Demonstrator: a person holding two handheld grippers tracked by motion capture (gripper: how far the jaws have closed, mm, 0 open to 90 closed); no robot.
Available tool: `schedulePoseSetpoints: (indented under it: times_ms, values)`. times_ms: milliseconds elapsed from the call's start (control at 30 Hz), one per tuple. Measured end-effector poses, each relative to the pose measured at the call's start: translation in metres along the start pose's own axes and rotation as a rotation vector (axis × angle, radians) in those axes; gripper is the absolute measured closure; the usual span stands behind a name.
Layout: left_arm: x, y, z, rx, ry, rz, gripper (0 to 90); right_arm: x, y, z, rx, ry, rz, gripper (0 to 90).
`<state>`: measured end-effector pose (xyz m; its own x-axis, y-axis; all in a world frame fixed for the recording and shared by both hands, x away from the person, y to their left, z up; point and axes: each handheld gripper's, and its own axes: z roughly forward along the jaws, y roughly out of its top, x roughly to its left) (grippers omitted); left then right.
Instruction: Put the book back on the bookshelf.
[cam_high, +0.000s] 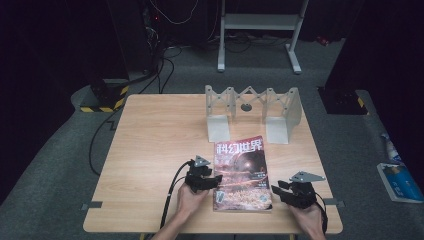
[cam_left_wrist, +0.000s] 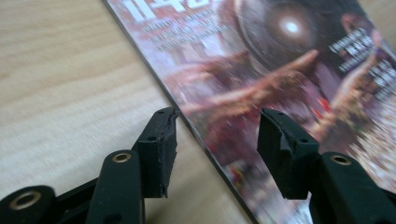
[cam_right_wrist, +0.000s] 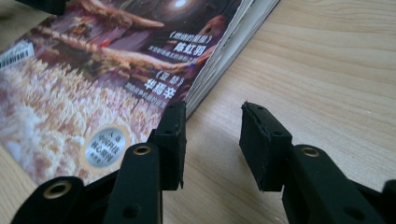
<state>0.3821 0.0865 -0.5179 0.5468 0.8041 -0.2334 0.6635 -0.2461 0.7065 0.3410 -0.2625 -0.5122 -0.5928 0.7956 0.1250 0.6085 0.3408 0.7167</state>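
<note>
A lab: dark curtains, floor cables (cam_high: 165, 70), lone wooden table (cam_high: 155, 130).

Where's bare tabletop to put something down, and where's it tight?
Free: the table's whole left half, from the far edge to the near edge, left of the left gripper. Also a strip right of the metal rack. Crowded: the near centre, where the magazine lies between the left gripper and right gripper, both open.

I see a light wooden table (cam_high: 150, 150) standing on grey carpet (cam_high: 60, 165), with the room beyond it dark. A white metal stand (cam_high: 260, 22) sits on the floor past the far edge, and black cables (cam_high: 165, 65) run toward a yellow-and-black striped base (cam_high: 102, 97) at far left. Blue-and-white items (cam_high: 400, 180) lie on the carpet at right.
</note>
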Motion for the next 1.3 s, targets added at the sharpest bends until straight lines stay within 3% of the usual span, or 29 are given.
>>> schedulePoseSetpoints:
  times_ms: [67, 267, 333, 433, 500, 600, 800, 900, 1000, 1133, 1300]
  values:
    - [0.003, 0.003, 0.002, -0.022, 0.030, -0.008, 47.2, 0.000, 0.002, -0.001, -0.008, -0.007, 0.015, 59.6]
    - [0.011, 0.004, 0.007, -0.059, 0.039, -0.044, 50.0, -0.001, 0.009, -0.002, -0.045, 0.003, 0.081, 55.6]
    - [0.013, 0.006, 0.008, -0.053, 0.048, -0.039, 53.0, 0.001, 0.014, -0.002, -0.061, 0.006, 0.102, 53.7]
    - [0.012, 0.012, 0.013, -0.040, 0.066, 0.012, 56.1, 0.005, 0.022, -0.001, -0.073, -0.029, 0.071, 51.3]
    - [0.012, 0.013, 0.016, -0.057, 0.058, 0.014, 56.6, 0.008, 0.025, 0.002, -0.069, -0.048, 0.050, 51.1]
    - [0.015, 0.012, 0.020, -0.086, 0.047, 0.013, 57.7, 0.010, 0.030, 0.008, -0.057, -0.063, 0.043, 50.2]
    - [0.011, 0.006, 0.023, -0.146, 0.070, 0.063, 58.1, 0.007, 0.044, 0.024, -0.038, -0.080, 0.054, 48.6]
    - [0.009, 0.005, 0.023, -0.148, 0.078, 0.069, 58.7, 0.006, 0.056, 0.040, -0.013, -0.110, 0.035, 46.9]
    - [0.011, 0.005, 0.023, -0.146, 0.066, 0.051, 58.8, 0.004, 0.060, 0.048, -0.002, -0.111, 0.037, 46.4]
    - [0.013, 0.005, 0.023, -0.143, 0.054, 0.047, 58.8, -0.001, 0.071, 0.064, 0.004, -0.101, 0.087, 44.1]
    - [0.013, 0.005, 0.023, -0.146, 0.047, 0.041, 59.3, -0.007, 0.081, 0.072, 0.013, -0.118, 0.105, 39.2]
